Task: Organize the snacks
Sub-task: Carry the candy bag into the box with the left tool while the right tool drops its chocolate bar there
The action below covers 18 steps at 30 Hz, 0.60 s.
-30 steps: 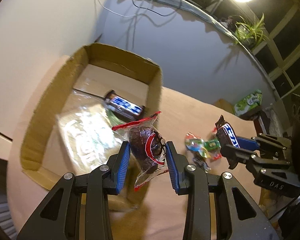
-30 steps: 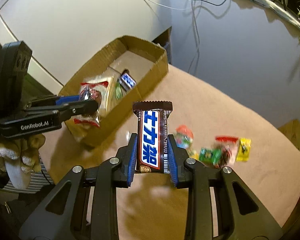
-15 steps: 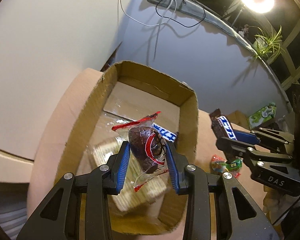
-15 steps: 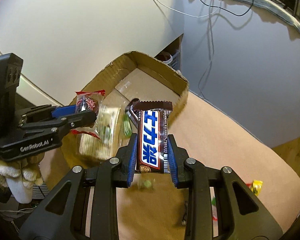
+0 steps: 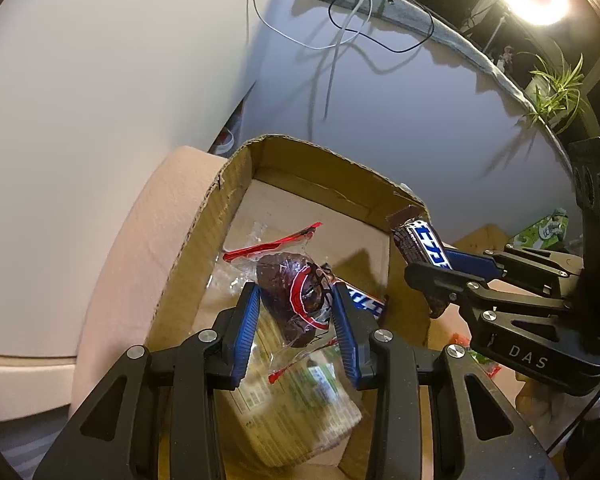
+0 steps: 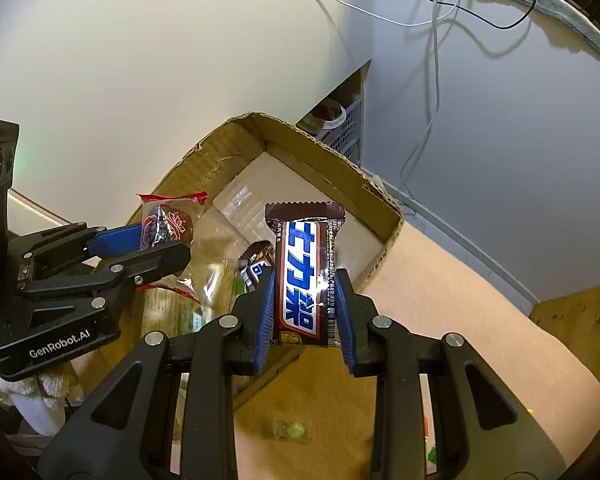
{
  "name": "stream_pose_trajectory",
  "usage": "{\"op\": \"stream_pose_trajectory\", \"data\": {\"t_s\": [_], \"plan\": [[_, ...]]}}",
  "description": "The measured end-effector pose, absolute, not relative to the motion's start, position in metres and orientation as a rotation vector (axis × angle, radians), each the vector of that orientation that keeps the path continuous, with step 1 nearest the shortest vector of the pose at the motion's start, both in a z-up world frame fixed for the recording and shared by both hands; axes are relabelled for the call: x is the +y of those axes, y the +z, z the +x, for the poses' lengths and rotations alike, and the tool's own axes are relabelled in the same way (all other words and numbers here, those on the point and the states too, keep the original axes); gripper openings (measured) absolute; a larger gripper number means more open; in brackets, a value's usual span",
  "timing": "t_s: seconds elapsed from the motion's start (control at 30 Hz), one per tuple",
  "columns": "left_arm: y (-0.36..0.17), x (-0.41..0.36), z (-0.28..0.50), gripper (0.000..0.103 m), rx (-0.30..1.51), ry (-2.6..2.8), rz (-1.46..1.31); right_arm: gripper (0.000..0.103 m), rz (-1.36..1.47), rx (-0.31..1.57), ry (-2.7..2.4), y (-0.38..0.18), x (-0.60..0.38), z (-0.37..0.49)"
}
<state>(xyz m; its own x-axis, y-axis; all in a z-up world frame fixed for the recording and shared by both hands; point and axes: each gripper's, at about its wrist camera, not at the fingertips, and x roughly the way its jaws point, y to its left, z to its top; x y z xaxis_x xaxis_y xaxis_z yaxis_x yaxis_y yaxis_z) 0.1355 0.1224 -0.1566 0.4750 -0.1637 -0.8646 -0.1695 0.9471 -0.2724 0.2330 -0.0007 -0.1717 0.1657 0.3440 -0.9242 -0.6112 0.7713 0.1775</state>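
Note:
My left gripper [image 5: 296, 316] is shut on a clear, red-edged packet with a dark round snack [image 5: 290, 296] and holds it above the open cardboard box [image 5: 204, 240]. It also shows in the right wrist view [image 6: 166, 226]. My right gripper [image 6: 304, 300] is shut on a brown and blue chocolate bar [image 6: 306, 272], upright, over the box's near right wall. The bar also shows in the left wrist view [image 5: 420, 244]. In the box lie a clear pack of crackers [image 5: 296, 412] and another chocolate bar [image 5: 364, 300].
The box stands on a tan table [image 6: 480, 320] next to a white wall. A small green candy [image 6: 294, 428] lies on the table near my right gripper. Red and green wrappers [image 5: 480, 360] show below the right gripper. Cables [image 5: 340, 32] hang on the wall.
Both grippers have moved toward the box with their snacks. The left one now hangs over the box's inside, and the right one has reached its near wall.

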Motion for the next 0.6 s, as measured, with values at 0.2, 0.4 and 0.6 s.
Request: {"op": "stream_pose_trajectory", "data": {"t_s": [0.2,0.4,0.6], "plan": [[-0.157,0.124,0.141,0.037,1.090,0.018,-0.331,0.030,-0.269,1.225,0.699,-0.175,0.005,0.239],[-0.157,0.123,0.143,0.051,1.091,0.025,-0.315,0.063,-0.261,1.205,0.685,-0.173,0.002,0.242],[-0.157,0.124,0.142,0.053,1.092,0.036,-0.315,0.068,-0.263,1.194,0.660,-0.170,-0.005,0.245]]}}
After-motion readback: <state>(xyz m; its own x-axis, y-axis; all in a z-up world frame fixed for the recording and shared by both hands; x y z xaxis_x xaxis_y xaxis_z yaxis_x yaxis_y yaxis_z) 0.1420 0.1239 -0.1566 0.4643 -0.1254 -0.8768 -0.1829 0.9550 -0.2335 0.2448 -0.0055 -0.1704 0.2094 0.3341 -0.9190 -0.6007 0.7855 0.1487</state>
